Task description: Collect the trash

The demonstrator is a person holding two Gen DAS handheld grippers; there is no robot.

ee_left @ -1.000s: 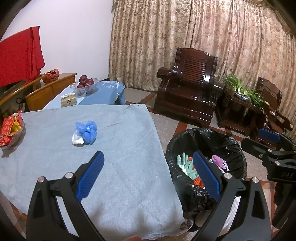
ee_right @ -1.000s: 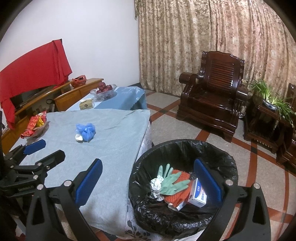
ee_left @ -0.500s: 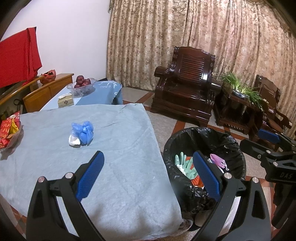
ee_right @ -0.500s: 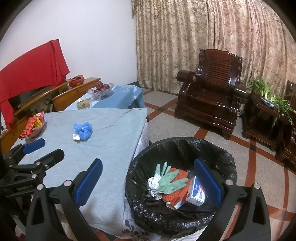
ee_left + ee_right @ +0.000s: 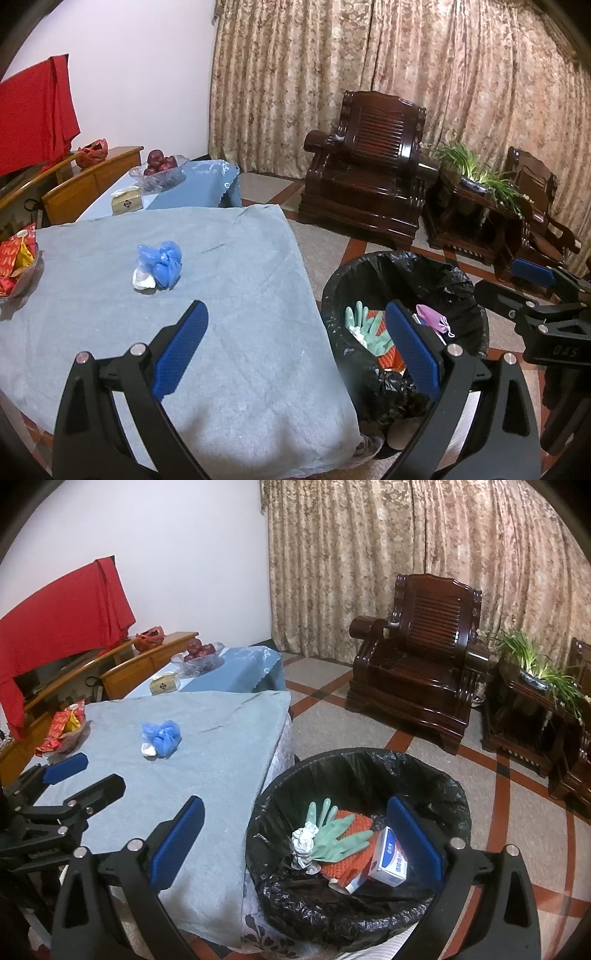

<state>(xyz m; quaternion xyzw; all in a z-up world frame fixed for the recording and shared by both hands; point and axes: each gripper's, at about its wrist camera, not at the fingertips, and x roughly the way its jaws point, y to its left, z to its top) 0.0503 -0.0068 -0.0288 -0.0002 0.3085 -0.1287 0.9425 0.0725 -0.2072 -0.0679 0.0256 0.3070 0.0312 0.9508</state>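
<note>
A crumpled blue plastic bundle with a white scrap [image 5: 159, 265] [image 5: 161, 737] lies on the table's grey-blue cloth [image 5: 229, 332] [image 5: 207, 753]. To the table's right stands a black-lined trash bin [image 5: 458, 273] [image 5: 369, 915] holding a green glove [image 5: 338, 836], an orange mat, crumpled tissue and a small white box [image 5: 388, 856]. My left gripper [image 5: 295, 345] hovers open over the table's near right edge, well short of the bundle. My right gripper [image 5: 295, 840] hangs open above the bin's left rim, empty.
A dish of red snack packets [image 5: 14, 258] sits at the table's left edge. Beyond are a tissue box [image 5: 126, 199], a fruit bowl [image 5: 160, 171], a dark wooden armchair [image 5: 369, 166] and a plant stand [image 5: 476, 206].
Both grippers have drifted slightly, so the table and bin sit a little differently in view. The bundle and the bin's contents stay put. Both stay open.
</note>
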